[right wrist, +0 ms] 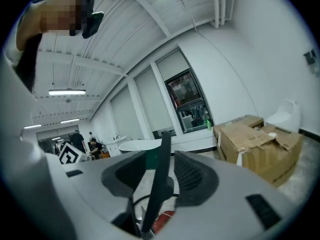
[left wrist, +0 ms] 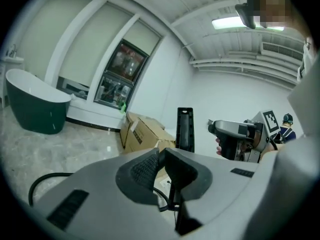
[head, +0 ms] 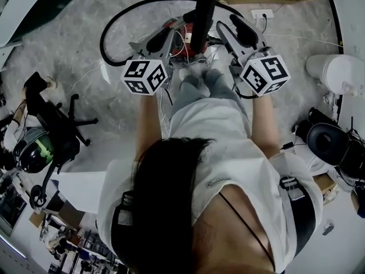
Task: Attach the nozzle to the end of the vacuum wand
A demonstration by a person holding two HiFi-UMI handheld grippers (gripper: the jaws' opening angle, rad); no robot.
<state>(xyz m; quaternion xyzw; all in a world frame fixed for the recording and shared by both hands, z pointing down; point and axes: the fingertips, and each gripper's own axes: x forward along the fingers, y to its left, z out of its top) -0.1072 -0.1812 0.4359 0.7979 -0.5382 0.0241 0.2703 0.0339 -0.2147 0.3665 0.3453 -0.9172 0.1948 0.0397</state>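
The slim black plastic nozzle (head: 202,16), as I judge it, stands nearly upright above the red vacuum body (head: 175,32) on the grey stone floor (head: 57,44), long axis vertical, likely raised to line up with the wand. The right claw (right wrist: 160,156) sits half wide around it, pads apparently not pressing; the left claw (left wrist: 161,156), just beside it, is pinched almost together with nothing seen between its 2 pads.

no legible text, labels or numbers
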